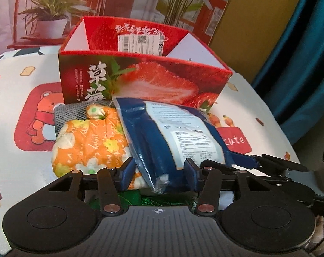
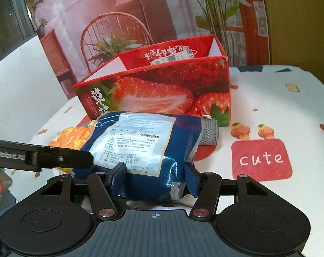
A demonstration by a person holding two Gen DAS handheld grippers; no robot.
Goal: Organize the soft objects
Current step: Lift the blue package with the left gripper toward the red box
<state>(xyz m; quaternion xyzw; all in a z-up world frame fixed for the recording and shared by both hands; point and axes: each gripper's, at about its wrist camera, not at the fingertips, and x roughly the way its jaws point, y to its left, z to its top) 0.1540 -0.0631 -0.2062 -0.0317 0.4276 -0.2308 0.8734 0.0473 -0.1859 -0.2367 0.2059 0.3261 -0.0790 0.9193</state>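
Note:
A blue plastic-wrapped soft pack [image 1: 162,132] [image 2: 140,141] with a white label lies tilted in front of the red strawberry box [image 1: 151,77] [image 2: 162,90]. Its near end sits between the blue fingers of both grippers. My left gripper [image 1: 159,167] has its pads against the pack's sides, and so does my right gripper [image 2: 155,169]. An orange flowered cushion [image 1: 91,145] [image 2: 74,139] lies under and left of the pack. A grey knitted piece [image 1: 70,113] [image 2: 209,132] pokes out behind them.
The open-topped box stands at the back of a table covered with a white cartoon-print cloth [image 2: 279,111]. Something green [image 1: 162,199] lies below the left gripper. Bare cloth with a red "cute" patch [image 2: 262,158] stretches to the right. A printed backdrop hangs behind the table.

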